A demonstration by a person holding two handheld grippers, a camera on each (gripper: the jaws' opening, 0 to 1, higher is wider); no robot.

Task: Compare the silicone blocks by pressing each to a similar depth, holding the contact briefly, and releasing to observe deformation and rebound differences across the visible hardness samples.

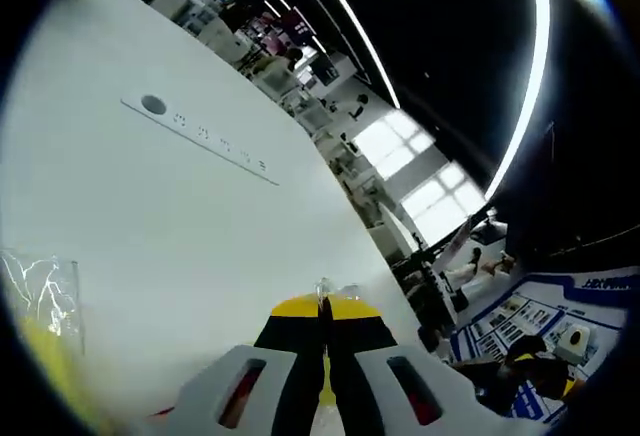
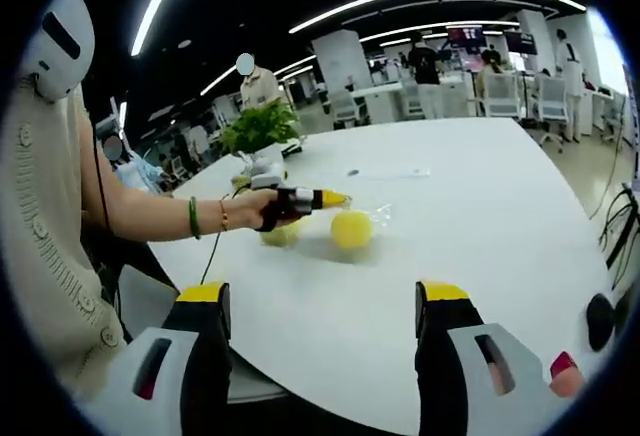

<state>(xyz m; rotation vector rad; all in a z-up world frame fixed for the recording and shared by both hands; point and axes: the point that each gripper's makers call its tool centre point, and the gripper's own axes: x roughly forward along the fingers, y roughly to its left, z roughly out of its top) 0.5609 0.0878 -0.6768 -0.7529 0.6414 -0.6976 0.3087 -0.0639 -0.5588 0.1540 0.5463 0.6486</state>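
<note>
In the right gripper view a round yellow silicone block [image 2: 351,228] lies in a clear plastic bag [image 2: 375,218] on the white table [image 2: 480,206]. A second yellow-green block [image 2: 280,235] lies just to its left. A person's hand holds my left gripper [image 2: 335,197] over them, its yellow tips at the bag's top edge. In the left gripper view the left gripper [image 1: 322,306] is shut, with a scrap of clear plastic [image 1: 322,286] pinched at its tips. A blurred yellow block [image 1: 45,366] under clear plastic sits at the lower left. My right gripper [image 2: 323,296] hangs open near the table's near edge, holding nothing.
A flat white strip [image 1: 200,134] with a round hole lies farther out on the table. A potted plant [image 2: 260,126] stands behind the blocks. The person's arm [image 2: 150,218] reaches in from the left. Chairs and desks stand beyond the table.
</note>
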